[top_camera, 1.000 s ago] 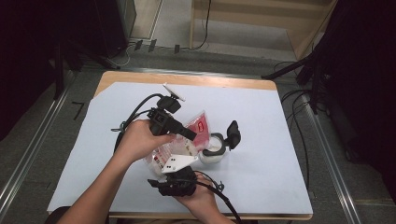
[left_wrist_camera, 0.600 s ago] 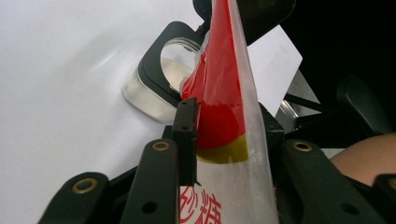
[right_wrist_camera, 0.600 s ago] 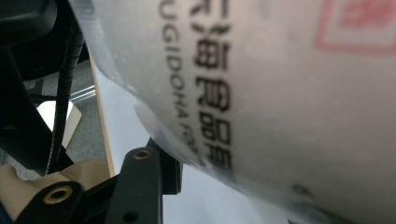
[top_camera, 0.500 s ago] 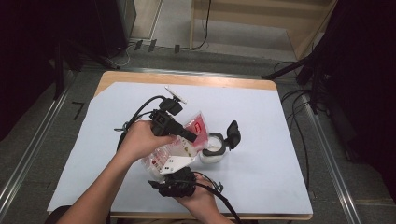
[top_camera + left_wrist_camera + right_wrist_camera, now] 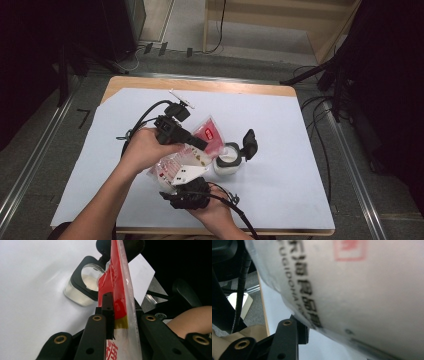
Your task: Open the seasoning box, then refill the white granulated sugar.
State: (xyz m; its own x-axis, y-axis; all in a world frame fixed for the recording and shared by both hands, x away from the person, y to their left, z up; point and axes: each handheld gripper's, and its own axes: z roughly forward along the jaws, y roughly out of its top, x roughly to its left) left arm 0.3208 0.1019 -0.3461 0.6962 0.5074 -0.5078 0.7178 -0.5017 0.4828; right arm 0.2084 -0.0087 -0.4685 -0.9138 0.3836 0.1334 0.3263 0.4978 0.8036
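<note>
Forearms enter the high view from the bottom, and between them a red-and-clear plastic pouch (image 5: 187, 157) hangs above the white-covered table (image 5: 280, 200). Farthest left, the left gripper (image 5: 200, 144) reaches in from the left hand and pinches the pouch's red upper part; the left gripper view shows the film standing edge-on between the two black jaws, which have just been closing and now press on it. That grip seems meant to steady and steer the top edge toward whatever comes next. Lower and nearer the person, the right gripper (image 5: 187, 192) supports the pouch's pale printed bottom. In the right gripper view the bulging white side of the bag lies against one jaw, so the jaws look closed on it, carrying the weight from below. Just to the right of the pouch stands a small clear jar (image 5: 227, 162) holding something white, its black hinged lid (image 5: 248, 144) flipped up. With the mouth uncovered and the pouch tilted toward it, pouring into the jar looks like the aim.
</note>
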